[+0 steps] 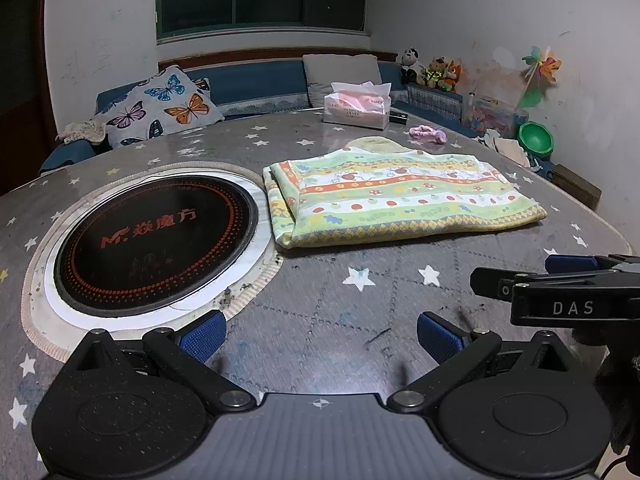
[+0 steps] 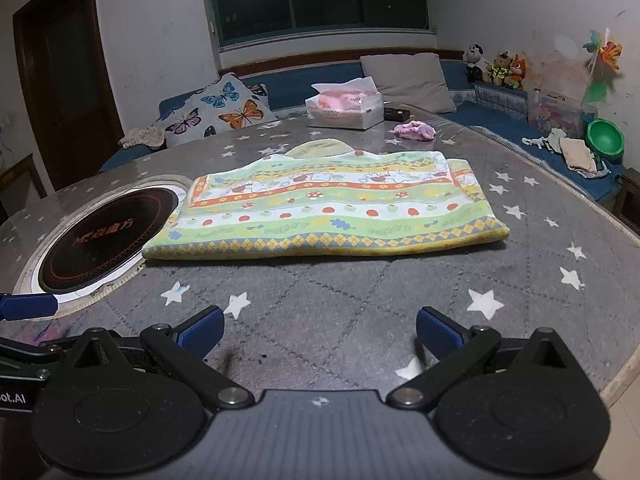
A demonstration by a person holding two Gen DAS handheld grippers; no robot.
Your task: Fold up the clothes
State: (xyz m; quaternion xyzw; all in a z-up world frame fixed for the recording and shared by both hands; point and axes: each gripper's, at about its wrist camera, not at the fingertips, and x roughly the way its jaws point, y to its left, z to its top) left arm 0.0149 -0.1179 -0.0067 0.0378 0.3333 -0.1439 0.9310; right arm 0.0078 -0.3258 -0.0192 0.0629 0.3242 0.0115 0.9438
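On the star-patterned table point(image 2: 360, 312), beside the round cooktop point(image 1: 156, 244), the patterned cloth point(image 2: 328, 212) lies folded flat. Left gripper point(image 1: 320, 334) and right gripper point(image 2: 320, 330) hover short of it, jaws wide, empty. Judged between folds; the next move calls for gripping opposite edges.

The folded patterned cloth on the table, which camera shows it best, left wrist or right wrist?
The right wrist view: the folded cloth lies nearly centred ahead of the open right gripper, its near edge running straight across. The left wrist view shows the cloth whole too, but off to the right and at an angle.
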